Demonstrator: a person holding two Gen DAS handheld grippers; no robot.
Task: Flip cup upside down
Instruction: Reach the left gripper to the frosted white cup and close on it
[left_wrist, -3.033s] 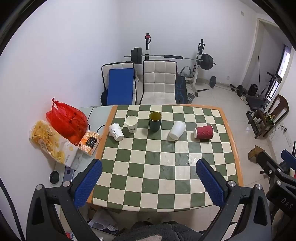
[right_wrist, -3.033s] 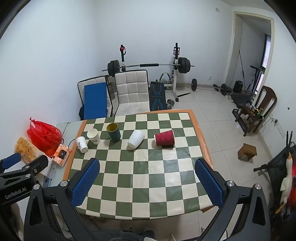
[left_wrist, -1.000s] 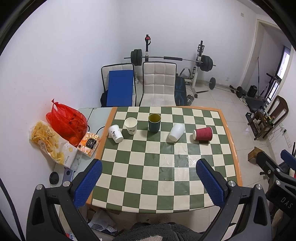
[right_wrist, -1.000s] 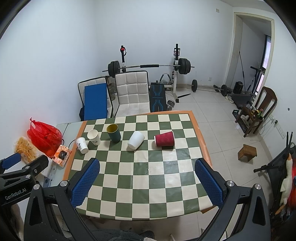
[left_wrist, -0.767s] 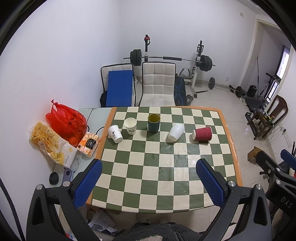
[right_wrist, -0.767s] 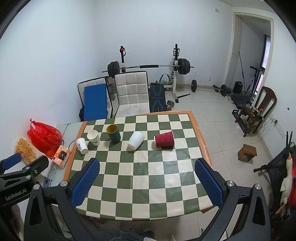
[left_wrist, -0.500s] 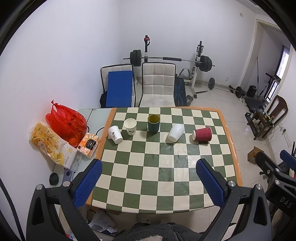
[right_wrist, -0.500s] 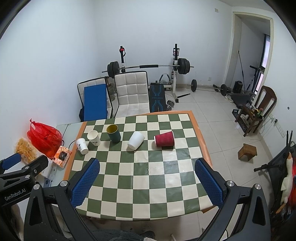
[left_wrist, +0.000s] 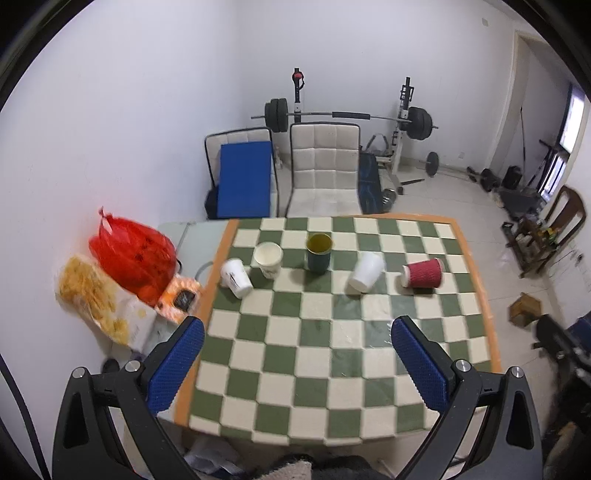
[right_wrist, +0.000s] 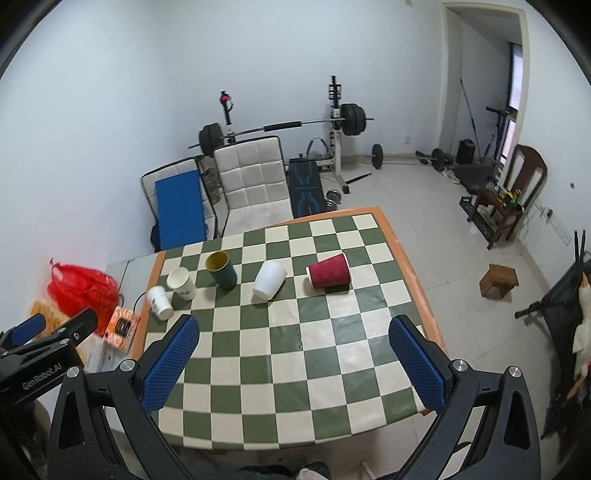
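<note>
**Five light cups in a row, both tongs wide and empty**

The cups stand and lie in a line across the upper middle of both frames, on the far part of the checkered surface (left_wrist: 332, 369). From the left of the frame: a small white cup (left_wrist: 236, 277) tipped on its side, a cream paper cup (left_wrist: 268, 259) upright, a dark green cup (left_wrist: 318, 252) upright, a plain white cup (left_wrist: 365, 272) lying over, and a red ribbed cup (left_wrist: 422, 273) on its side. The task does not say which one is meant.

The paper cups will likely be very light and thin-walled, so a hard squeeze could crush them; the red one's ribs should give better grip. The green cup looks stiffer and smoother. Taking a cup across its mid-body seems safest, leaving room to turn it.

The left tongs (left_wrist: 297, 363) and right tongs (right_wrist: 293, 360) hang wide apart at the bottom of their frames, holding nothing, well apart from the cups.

The two leftmost cups sit just beside each other, crowding a grasp there. A red bag (left_wrist: 133, 254) and a snack packet (left_wrist: 92, 299) lie off the surface at the left.
</note>
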